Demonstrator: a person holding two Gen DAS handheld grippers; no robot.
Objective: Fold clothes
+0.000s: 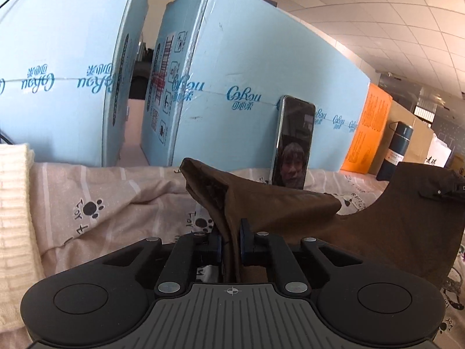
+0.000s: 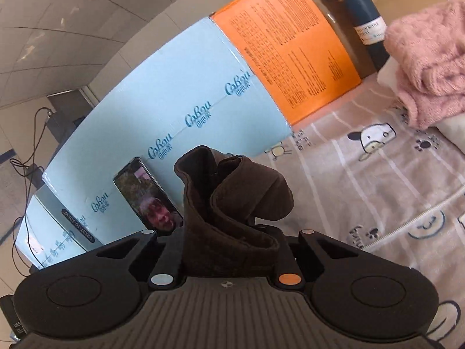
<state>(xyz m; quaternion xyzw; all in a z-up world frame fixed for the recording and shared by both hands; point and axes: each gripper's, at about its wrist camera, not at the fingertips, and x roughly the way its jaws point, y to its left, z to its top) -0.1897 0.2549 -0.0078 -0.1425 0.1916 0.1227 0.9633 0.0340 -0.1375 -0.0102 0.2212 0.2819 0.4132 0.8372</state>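
A dark brown garment (image 1: 290, 203) is held up over a bed sheet printed with paws and cartoon animals (image 1: 101, 203). My left gripper (image 1: 231, 244) is shut on a pinched fold of the brown garment, which stretches to the right. In the right wrist view my right gripper (image 2: 232, 250) is shut on a bunched end of the same brown garment (image 2: 232, 197); the cloth covers the fingers. A cream knitted garment (image 1: 14, 218) lies at the far left. A folded pink fluffy garment (image 2: 427, 58) lies on white cloth at the far right.
Light blue cartons (image 1: 261, 81) and an orange carton (image 2: 290, 43) stand along the far edge of the sheet (image 2: 363, 174). A phone (image 1: 293, 142) leans against the blue carton. A dark teal flask (image 2: 360, 17) stands by the orange carton. Cables hang at the left (image 2: 26, 160).
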